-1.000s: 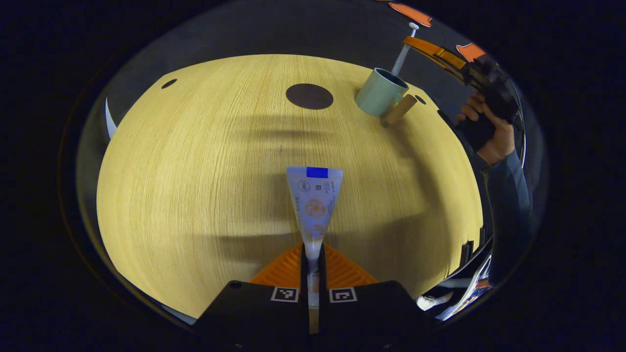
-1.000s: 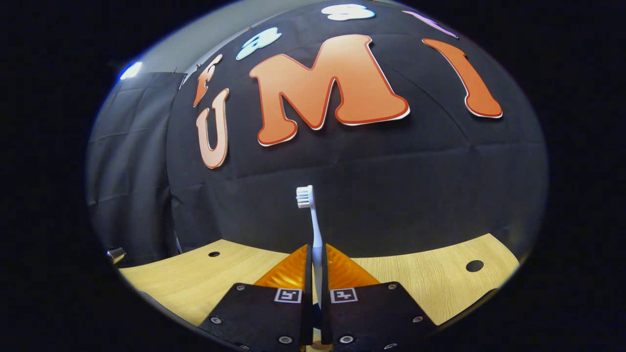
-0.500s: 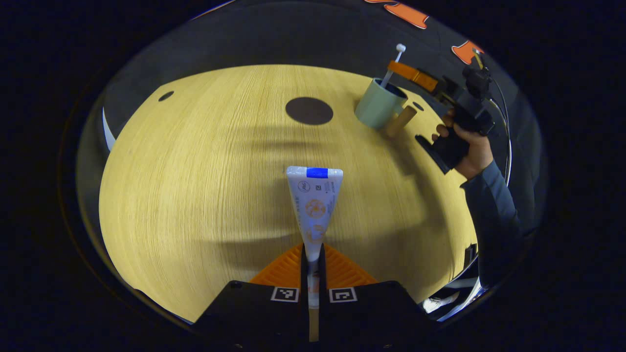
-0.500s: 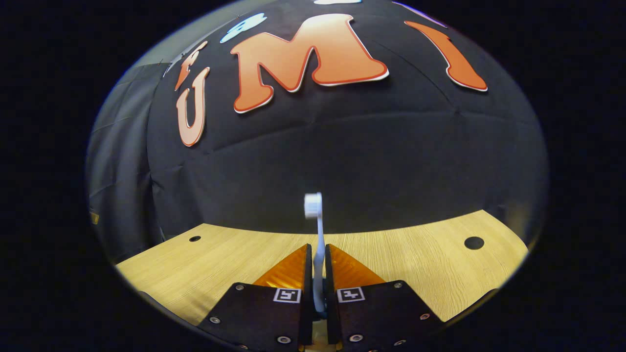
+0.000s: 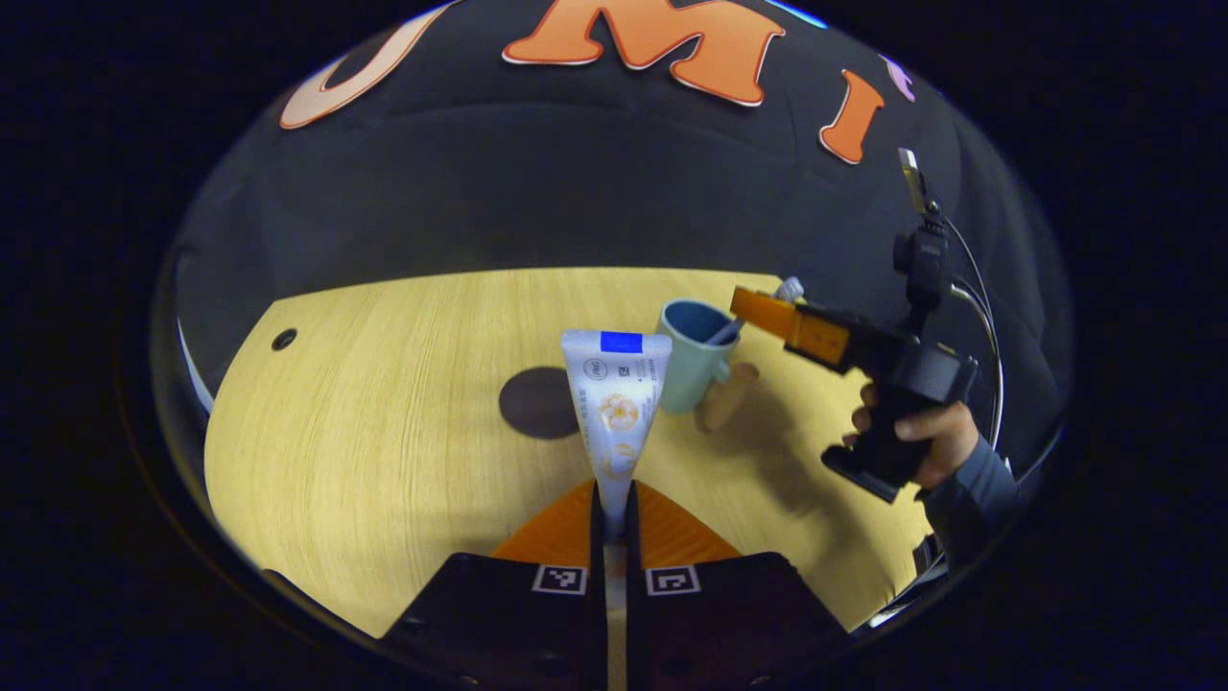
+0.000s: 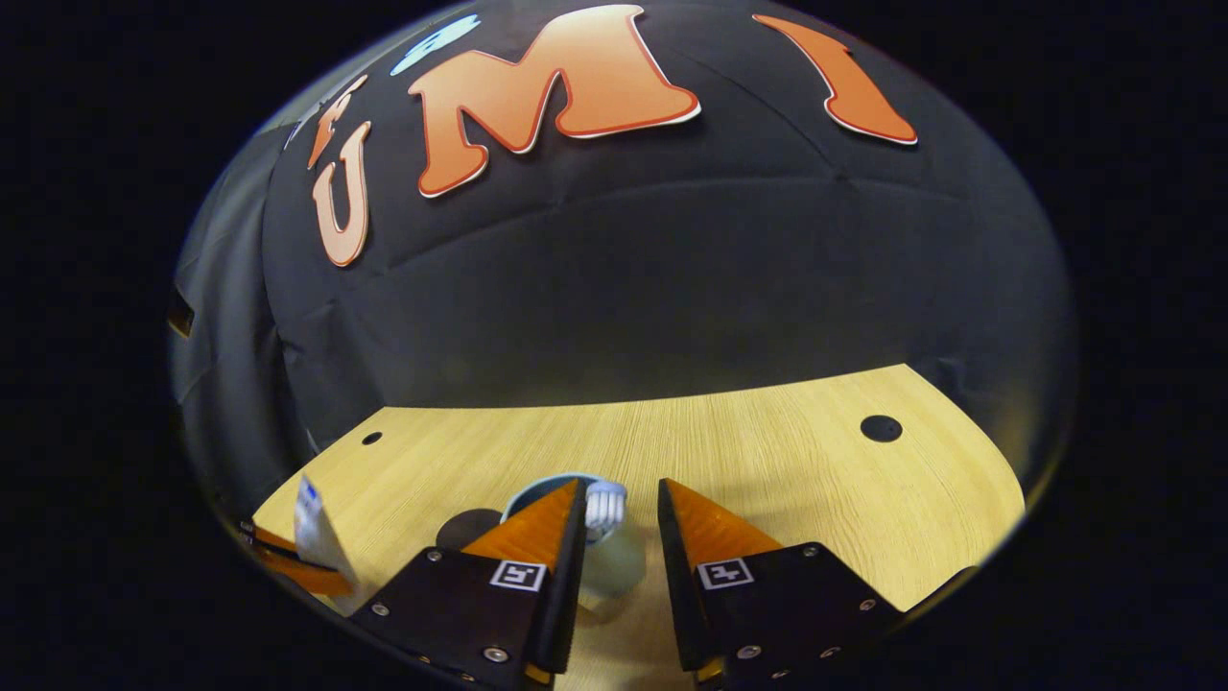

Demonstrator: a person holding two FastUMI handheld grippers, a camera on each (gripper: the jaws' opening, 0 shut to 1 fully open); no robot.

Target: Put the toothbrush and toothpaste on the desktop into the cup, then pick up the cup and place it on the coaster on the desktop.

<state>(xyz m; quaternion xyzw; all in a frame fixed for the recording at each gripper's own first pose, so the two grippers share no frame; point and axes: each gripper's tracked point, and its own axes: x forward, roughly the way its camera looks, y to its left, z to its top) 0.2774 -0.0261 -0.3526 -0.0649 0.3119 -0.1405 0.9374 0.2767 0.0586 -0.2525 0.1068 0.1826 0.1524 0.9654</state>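
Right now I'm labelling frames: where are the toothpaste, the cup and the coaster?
toothpaste (image 5: 615, 403): left gripper view, middle of the tube.
cup (image 5: 693, 369): left gripper view, outer wall.
coaster (image 5: 533, 403): left gripper view, middle of the dark disc.

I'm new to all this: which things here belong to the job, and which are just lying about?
Part of the job:
- toothpaste, in left claw
- toothbrush, in the cup
- coaster
- right claw, open

Just there:
- wooden cylinder beside cup
- desk
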